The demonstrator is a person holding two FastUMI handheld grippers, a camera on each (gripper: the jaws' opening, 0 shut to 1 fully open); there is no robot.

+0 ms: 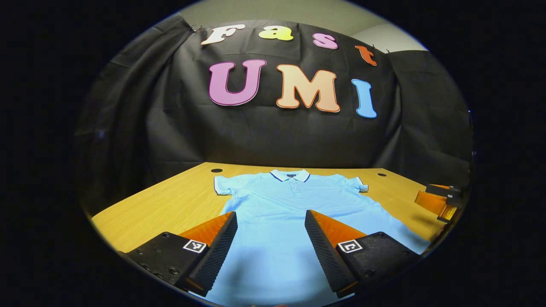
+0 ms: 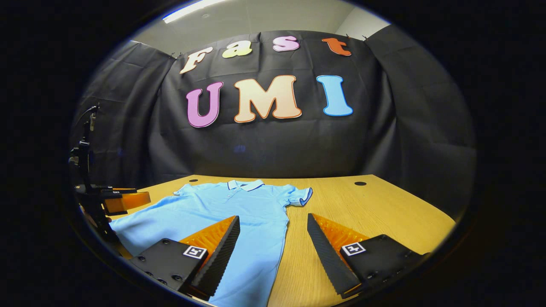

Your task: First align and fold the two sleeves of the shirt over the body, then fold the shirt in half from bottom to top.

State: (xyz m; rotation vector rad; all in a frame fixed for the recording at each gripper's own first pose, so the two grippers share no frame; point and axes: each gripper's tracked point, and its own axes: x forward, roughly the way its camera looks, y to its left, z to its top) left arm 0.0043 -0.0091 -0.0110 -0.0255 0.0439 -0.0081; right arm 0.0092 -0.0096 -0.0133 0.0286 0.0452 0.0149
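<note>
A light blue polo shirt lies flat and face up on the wooden table, collar toward the far wall, both short sleeves spread out. My left gripper hovers open over the shirt's lower body, fingers wide apart. The right gripper shows at the far right of the left gripper view, above the table edge. In the right gripper view the shirt lies left of centre. My right gripper is open above the shirt's side edge, one finger over cloth, the other over bare table. The left gripper shows at the left.
Black cloth walls close the booth behind and beside the table. Small dark holes sit near the table's far corners. Bare wood lies to the right of the shirt in the right gripper view.
</note>
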